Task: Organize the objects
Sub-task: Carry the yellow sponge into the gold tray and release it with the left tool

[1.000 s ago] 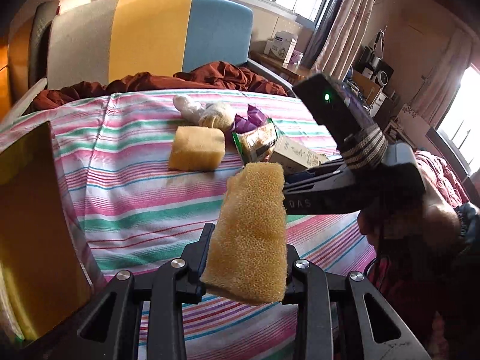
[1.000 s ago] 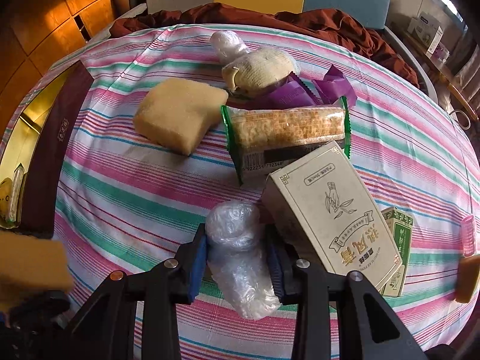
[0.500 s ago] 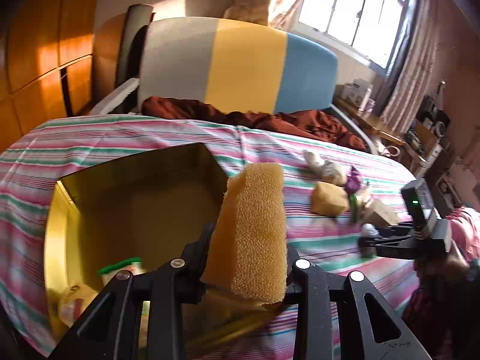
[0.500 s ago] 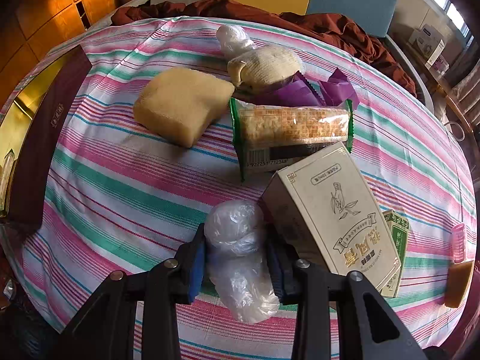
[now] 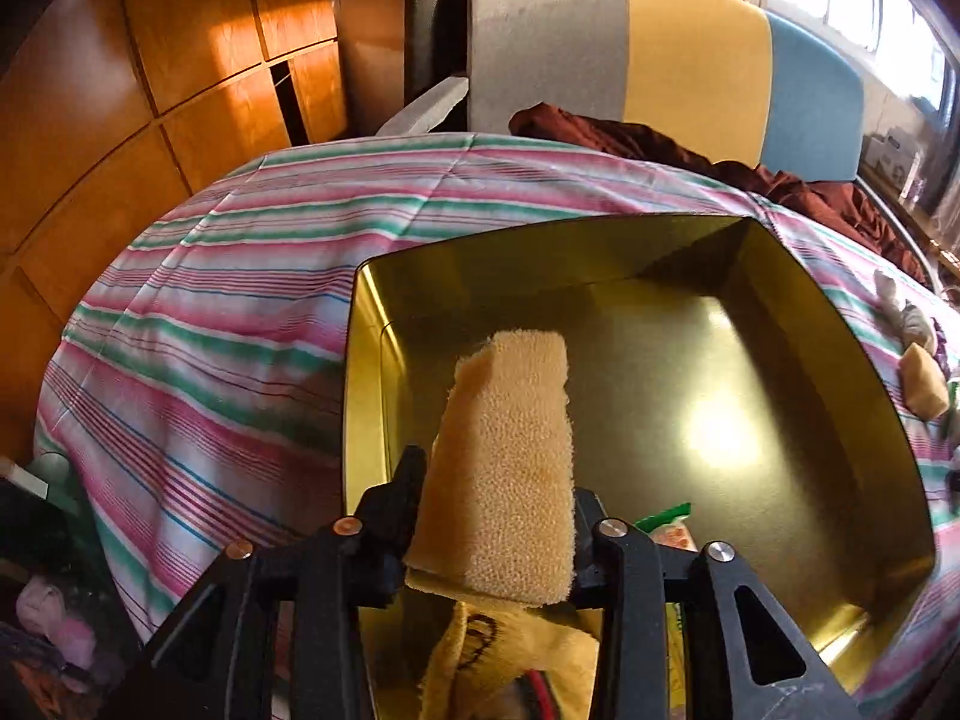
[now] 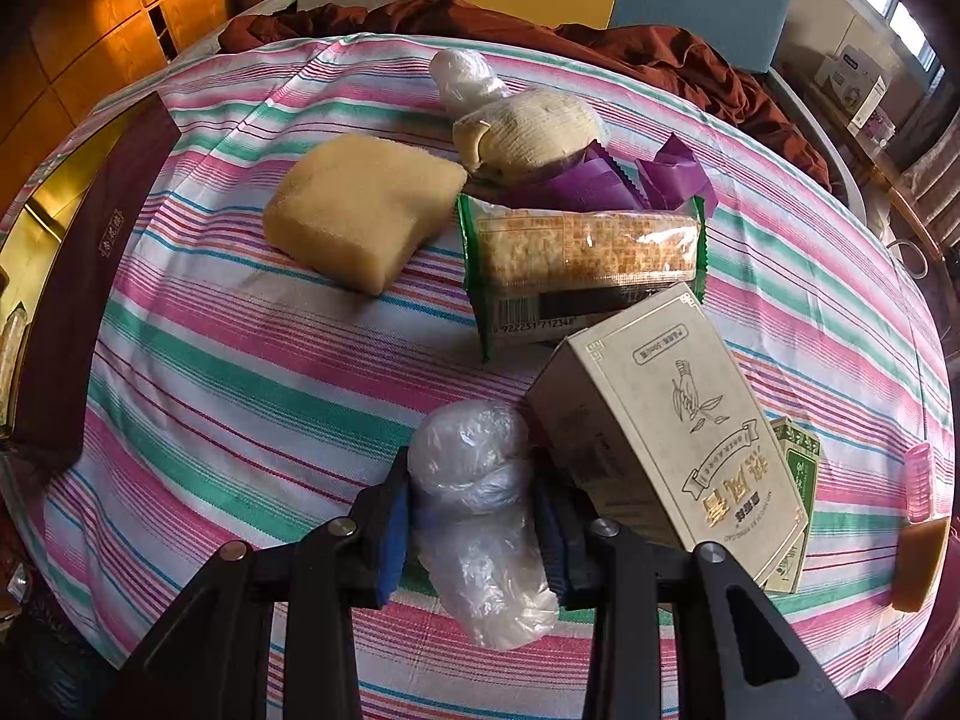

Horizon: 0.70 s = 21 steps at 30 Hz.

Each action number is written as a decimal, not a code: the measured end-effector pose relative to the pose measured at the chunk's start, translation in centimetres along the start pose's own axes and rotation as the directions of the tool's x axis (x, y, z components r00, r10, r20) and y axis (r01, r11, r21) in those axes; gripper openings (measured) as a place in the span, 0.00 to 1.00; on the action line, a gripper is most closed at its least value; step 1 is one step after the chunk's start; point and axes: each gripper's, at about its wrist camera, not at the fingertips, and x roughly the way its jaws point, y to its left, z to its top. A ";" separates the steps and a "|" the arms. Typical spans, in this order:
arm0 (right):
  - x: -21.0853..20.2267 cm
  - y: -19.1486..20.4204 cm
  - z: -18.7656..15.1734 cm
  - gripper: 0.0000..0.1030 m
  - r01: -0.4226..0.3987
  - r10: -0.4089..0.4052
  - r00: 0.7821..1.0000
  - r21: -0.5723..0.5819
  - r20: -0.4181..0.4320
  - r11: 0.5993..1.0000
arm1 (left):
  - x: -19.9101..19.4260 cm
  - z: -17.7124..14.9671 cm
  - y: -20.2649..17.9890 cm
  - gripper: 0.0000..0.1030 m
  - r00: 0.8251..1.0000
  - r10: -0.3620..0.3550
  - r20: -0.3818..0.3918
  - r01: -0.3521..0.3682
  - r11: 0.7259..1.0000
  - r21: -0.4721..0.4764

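Over the open tin: the left gripper (image 5: 495,480) holds a yellow sponge (image 5: 504,450) upright between its two black fingers, both pads against the sponge's sides; the jaws have just been opening, with the sponge between them. The gripper points steeply down into a gold-lined tin (image 5: 660,252), whose bare floor spreads ahead of the fingertips and to their right. Below and just right of the fingers a green-edged packet (image 5: 663,516) lies in the tin, and directly under the sponge sits a piece of yellow cloth (image 5: 510,648). The tin rests on a striped tablecloth (image 5: 210,330) that runs off to the gripper's left.

At the other hand, the right gripper (image 6: 474,480) is clamped on a crumpled clear plastic bag (image 6: 480,570), its blue pads pressing the wad from both sides, the bag's tail hanging toward the camera. Just right of the fingers a beige carton (image 6: 660,438) lies tilted, overlapping a small green box (image 6: 798,462). Ahead of the fingertips lies a cracker packet (image 6: 576,258); ahead and to the left, a second sponge block (image 6: 360,216). Beyond the crackers are purple wrappers (image 6: 600,186) and a cream knitted bundle (image 6: 528,126).
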 end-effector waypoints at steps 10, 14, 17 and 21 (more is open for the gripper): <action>-0.5 0.2 -0.1 0.35 0.021 -0.021 1.000 0.001 0.014 1.000 | -3.6 -2.1 1.6 0.63 0.996 -0.018 0.086 0.027 0.994 -0.104; -1.2 0.4 -0.2 0.35 0.004 -0.005 0.999 0.016 0.032 1.000 | -5.8 -3.1 2.1 0.64 0.991 -0.032 0.129 0.051 0.987 -0.149; -2.4 0.8 -0.2 0.35 -0.024 0.021 0.998 0.040 0.066 0.999 | -7.2 -3.7 2.3 0.64 0.988 -0.039 0.150 0.063 0.985 -0.161; -3.7 3.7 0.5 0.35 -0.090 0.082 0.987 0.050 0.136 0.995 | -8.5 -4.4 2.5 0.67 0.983 -0.044 0.177 0.075 0.983 -0.170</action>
